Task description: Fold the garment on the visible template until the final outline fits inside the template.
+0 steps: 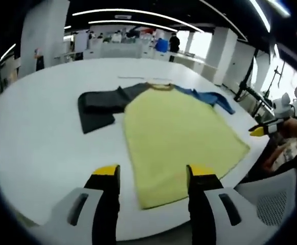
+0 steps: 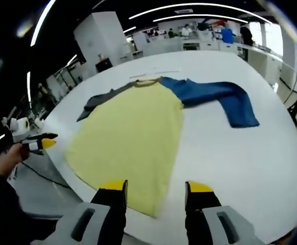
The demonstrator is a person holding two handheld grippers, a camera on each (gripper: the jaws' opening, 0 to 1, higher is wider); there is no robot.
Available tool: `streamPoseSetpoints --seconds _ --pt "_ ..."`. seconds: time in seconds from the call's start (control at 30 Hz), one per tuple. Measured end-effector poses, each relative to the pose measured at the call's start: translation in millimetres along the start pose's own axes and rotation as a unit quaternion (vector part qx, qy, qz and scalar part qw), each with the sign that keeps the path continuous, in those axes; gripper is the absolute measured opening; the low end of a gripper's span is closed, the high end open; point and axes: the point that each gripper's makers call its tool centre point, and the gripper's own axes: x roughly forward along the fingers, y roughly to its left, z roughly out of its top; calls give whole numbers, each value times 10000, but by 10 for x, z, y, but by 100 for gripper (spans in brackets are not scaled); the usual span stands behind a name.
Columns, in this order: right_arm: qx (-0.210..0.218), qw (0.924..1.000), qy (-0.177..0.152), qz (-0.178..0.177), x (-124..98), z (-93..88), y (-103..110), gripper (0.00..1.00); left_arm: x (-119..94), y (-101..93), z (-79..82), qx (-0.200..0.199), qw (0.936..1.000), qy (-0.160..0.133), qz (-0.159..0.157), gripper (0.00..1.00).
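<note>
Both claws, left (image 1: 151, 173) and right (image 2: 156, 188), gape wide, empty, over the shirt (image 1: 176, 132) on the white table (image 1: 46, 138).

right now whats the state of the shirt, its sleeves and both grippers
shirt: lying flat on the white table, yellow body unfolded
grey sleeve: spread out to the side, not folded in
blue sleeve: spread out to the side, not folded in
left gripper: open, fingers holding nothing
right gripper: open, fingers holding nothing

No text, label, brand, number or sign can be read anywhere in the left or right gripper view.
</note>
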Motion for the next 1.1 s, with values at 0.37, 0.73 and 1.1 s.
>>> streamPoseSetpoints --seconds 0.37,0.73,1.1 --pt "137 9991 -304 -256 27 318 -403 62 28 21 154 139 9996 -248 18 75" --pt "426 9942 -556 -817 172 717 -1022 62 70 -15 260 426 9984 -353 -93 91" --pt "1316 9744 -615 -1717 387 860 -1714 55 108 19 316 573 9972 -465 -126 99"
